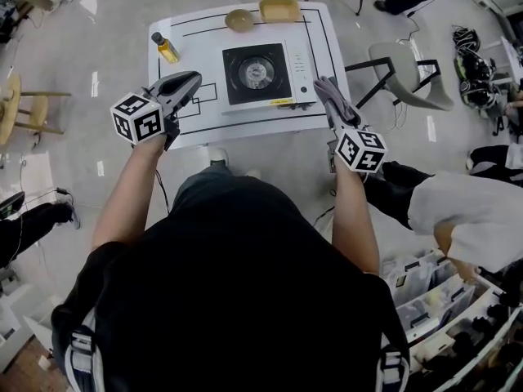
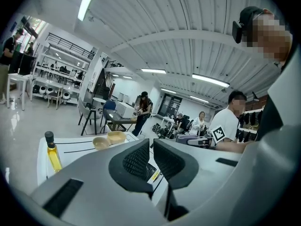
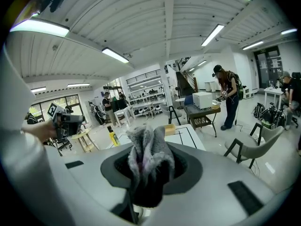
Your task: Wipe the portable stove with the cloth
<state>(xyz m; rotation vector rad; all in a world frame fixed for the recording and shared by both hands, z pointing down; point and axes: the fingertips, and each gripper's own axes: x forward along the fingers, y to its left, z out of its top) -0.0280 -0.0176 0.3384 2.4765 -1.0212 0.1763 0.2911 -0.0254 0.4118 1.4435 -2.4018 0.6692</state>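
The portable stove (image 1: pixel 261 73), white with a black top and a round burner, sits in the middle of the white table (image 1: pixel 196 125). My right gripper (image 1: pixel 330 100) hangs over the table's near right edge, just right of the stove, shut on a grey cloth (image 3: pixel 146 152) that bunches up between its jaws. That cloth (image 1: pixel 327 92) also shows in the head view. My left gripper (image 1: pixel 189 84) hovers over the table's near left part, left of the stove. Its jaws are shut with nothing between them (image 2: pixel 151 160).
A bottle of yellow liquid (image 1: pixel 165 47) stands at the table's left, and two tan dishes (image 1: pixel 261 15) lie at its far edge. A grey chair (image 1: pixel 404 76) stands right of the table. People and shelving are around the room.
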